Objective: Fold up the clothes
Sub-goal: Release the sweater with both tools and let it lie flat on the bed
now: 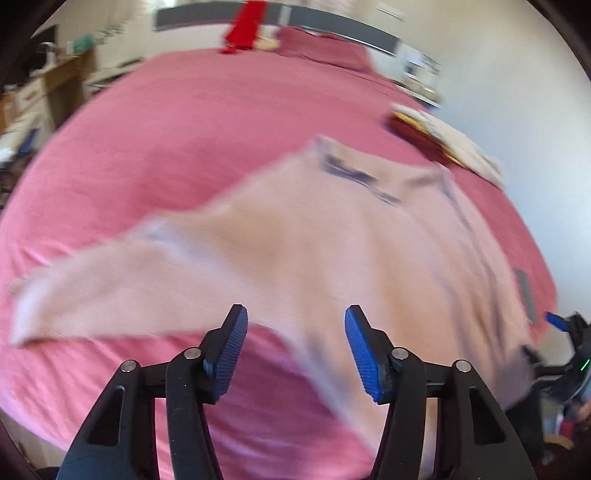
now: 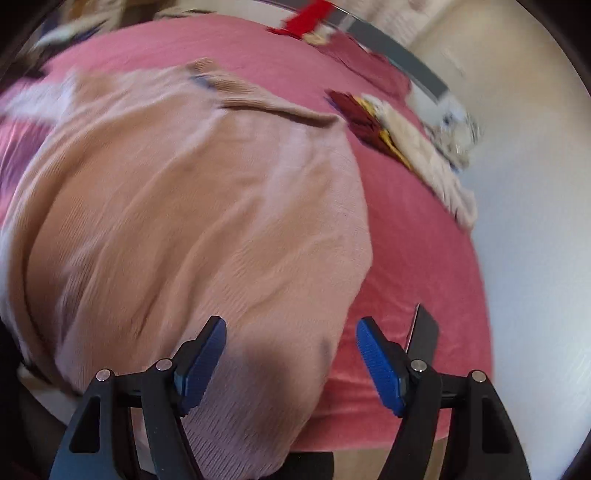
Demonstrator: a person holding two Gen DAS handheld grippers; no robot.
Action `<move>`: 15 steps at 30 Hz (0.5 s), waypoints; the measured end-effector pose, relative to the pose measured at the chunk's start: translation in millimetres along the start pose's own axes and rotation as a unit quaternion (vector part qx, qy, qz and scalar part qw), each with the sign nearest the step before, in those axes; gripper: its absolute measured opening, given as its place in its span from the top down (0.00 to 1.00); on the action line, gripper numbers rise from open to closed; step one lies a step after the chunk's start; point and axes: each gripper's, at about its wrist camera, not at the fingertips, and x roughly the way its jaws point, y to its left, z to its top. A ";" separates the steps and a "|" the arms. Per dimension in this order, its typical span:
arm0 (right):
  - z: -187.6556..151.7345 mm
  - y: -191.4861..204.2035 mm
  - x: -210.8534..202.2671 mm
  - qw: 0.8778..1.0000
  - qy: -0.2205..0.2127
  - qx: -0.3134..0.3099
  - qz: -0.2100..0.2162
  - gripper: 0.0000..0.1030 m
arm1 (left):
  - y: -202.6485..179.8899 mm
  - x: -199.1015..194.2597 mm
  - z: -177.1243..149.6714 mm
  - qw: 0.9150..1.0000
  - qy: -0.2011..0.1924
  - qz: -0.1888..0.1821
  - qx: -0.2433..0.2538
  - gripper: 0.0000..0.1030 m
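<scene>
Sweater, pale pink-beige, lies spread on a bed covered in pink sheet. Both views are smeared by motion blur, so fine detail cannot be read.

Left view: the sweater body fills the centre, collar toward the far side, one sleeve stretched out to the left. Its near edge runs diagonally between and below the fingertips. The left gripper hovers over this near edge. Jaws are spread wide, blue pads well apart, nothing pinched. Whether the pads touch the cloth cannot be told.

Right view: the sweater covers the left and centre, collar at the far end, hem draping over the near bed edge below the fingers. The right gripper sits above the lower right corner of the sweater. Jaws are spread wide and hold nothing. The left pad stands over the knit; the right pad stands over bare sheet, just beside the sweater's edge.

The right gripper also shows at the far right edge of the left view, near the sweater's side.

Other items: folded stack of clothes on the bed's far right, well apart from the sweater; red cloth hanging at the headboard; pillow beside it.
</scene>
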 end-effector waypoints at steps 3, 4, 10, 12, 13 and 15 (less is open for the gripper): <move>-11.5 30.1 -5.1 0.995 -0.031 -0.065 -0.067 0.28 | -26.4 -0.8 -11.2 1.000 -0.006 -0.008 0.005 0.37; -13.2 36.0 -4.6 0.993 -0.038 -0.073 -0.085 0.28 | -35.1 -1.1 -14.9 1.000 -0.008 -0.011 0.006 0.37; -7.0 55.2 -1.5 0.983 -0.060 -0.081 -0.153 0.28 | -87.9 -2.8 -37.3 0.999 -0.021 -0.028 0.015 0.25; -7.1 64.3 -2.7 0.981 -0.066 -0.096 -0.156 0.28 | -92.2 -1.3 -39.5 0.999 -0.025 -0.031 0.013 0.24; -7.0 67.8 -3.5 0.981 -0.063 -0.100 -0.152 0.28 | -92.2 1.6 -39.9 0.999 -0.025 -0.029 0.014 0.24; -3.7 73.0 -0.2 0.985 -0.052 -0.098 -0.134 0.28 | -92.4 7.6 -40.7 0.999 -0.024 -0.024 0.015 0.24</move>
